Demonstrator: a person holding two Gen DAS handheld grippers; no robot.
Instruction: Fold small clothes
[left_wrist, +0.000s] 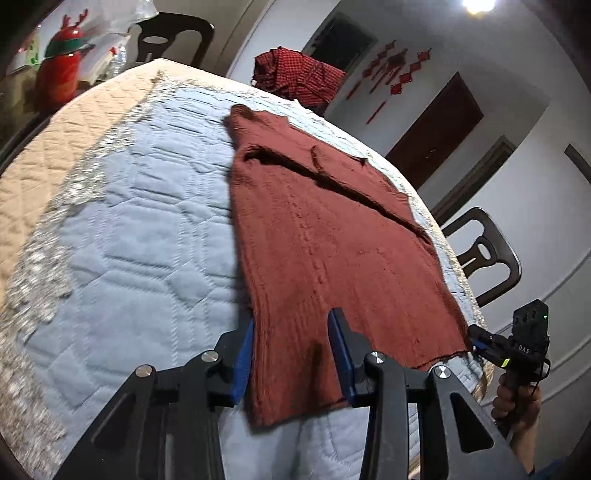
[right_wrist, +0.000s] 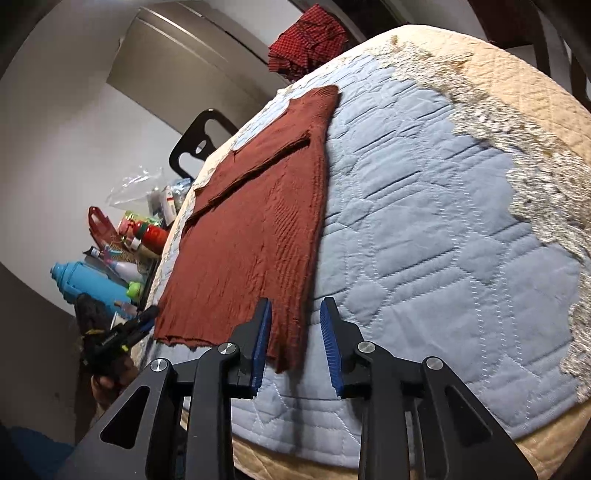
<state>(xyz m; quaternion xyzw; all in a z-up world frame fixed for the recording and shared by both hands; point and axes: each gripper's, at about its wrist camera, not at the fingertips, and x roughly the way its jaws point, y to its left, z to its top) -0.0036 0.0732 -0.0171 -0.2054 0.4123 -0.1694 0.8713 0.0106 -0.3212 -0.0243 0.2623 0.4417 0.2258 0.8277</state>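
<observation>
Both hand-held grippers — left (left_wrist: 295, 354), right (right_wrist: 295, 343) — parted astride the rust sweater's (left_wrist: 332, 240) hem, sleeves folded under.

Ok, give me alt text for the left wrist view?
A rust-red knitted garment lies flat on a blue quilted cover, its near hem between the open blue pads of the left tool. The right tool sits at the hem's far corner.

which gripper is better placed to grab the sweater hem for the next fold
Left, probably. The left gripper is open with the sweater hem lying between its pads. The right gripper is also open, but only the hem's corner reaches between its pads; the rest is quilt.
</observation>
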